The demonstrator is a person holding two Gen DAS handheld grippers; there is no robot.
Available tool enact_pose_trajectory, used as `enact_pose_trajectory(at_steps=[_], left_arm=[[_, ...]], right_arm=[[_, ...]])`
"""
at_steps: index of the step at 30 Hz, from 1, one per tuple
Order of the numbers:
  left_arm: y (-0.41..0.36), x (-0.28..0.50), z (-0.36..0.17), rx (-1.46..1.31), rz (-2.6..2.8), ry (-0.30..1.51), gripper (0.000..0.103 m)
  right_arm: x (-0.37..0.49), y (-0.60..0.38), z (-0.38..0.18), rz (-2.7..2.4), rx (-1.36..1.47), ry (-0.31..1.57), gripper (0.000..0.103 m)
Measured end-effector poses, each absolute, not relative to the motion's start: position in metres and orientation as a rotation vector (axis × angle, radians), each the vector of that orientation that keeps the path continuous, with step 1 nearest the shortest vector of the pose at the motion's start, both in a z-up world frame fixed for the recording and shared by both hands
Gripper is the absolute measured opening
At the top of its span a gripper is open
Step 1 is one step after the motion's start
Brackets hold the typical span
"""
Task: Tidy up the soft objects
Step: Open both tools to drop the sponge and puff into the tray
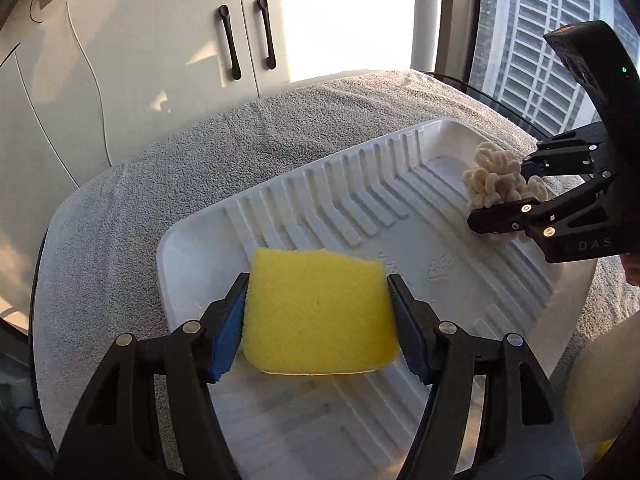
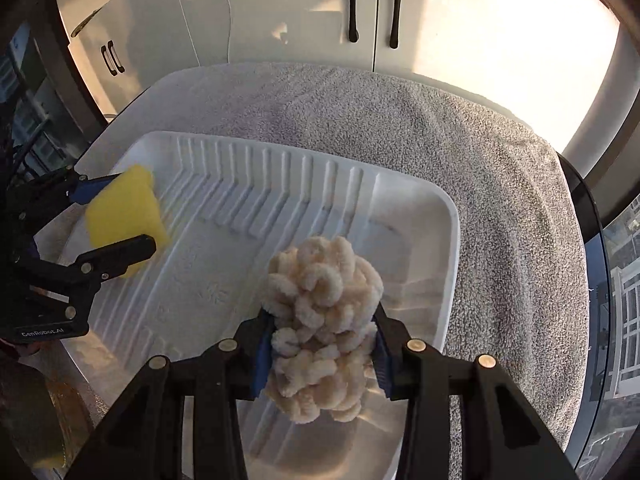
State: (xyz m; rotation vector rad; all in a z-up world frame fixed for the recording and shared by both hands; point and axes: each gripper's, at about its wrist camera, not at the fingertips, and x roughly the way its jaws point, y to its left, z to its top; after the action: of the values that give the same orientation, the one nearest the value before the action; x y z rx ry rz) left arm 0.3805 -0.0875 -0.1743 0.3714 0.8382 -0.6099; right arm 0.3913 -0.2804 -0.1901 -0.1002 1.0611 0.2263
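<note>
My left gripper (image 1: 318, 292) is shut on a yellow sponge (image 1: 320, 312) and holds it over the near left part of a white ribbed tray (image 1: 360, 184). My right gripper (image 2: 322, 332) is shut on a cream chenille puff (image 2: 320, 312) and holds it over the tray's (image 2: 240, 200) right side. In the left wrist view the right gripper (image 1: 500, 188) and puff (image 1: 492, 178) show at the right. In the right wrist view the left gripper (image 2: 116, 216) and sponge (image 2: 124, 208) show at the left.
The tray lies on a grey towel (image 1: 180, 160) that covers a round dark-rimmed table (image 2: 584, 208). White cabinets with black handles (image 1: 230, 40) stand behind. A window (image 1: 540, 40) is at the right.
</note>
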Motion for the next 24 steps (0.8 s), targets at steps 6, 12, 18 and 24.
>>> enact_pose_trajectory(at_steps=[6, 12, 18, 24], left_arm=[[-0.088, 0.372, -0.163, 0.389, -0.648, 0.795, 0.091], [-0.083, 0.368, -0.152, 0.374, -0.627, 0.757, 0.091], [-0.056, 0.364, -0.137, 0.297, -0.501, 0.678, 0.091], [-0.018, 0.359, -0.126, 0.227, -0.415, 0.661, 0.091]], right_arm=[[0.391, -0.269, -0.189, 0.217, -0.159, 1.050, 0.061], [0.382, -0.270, -0.182, 0.213, -0.173, 1.027, 0.063], [0.366, -0.287, -0.161, 0.197, -0.110, 0.976, 0.068], [0.349, -0.307, -0.157, 0.136, -0.079, 0.968, 0.070]])
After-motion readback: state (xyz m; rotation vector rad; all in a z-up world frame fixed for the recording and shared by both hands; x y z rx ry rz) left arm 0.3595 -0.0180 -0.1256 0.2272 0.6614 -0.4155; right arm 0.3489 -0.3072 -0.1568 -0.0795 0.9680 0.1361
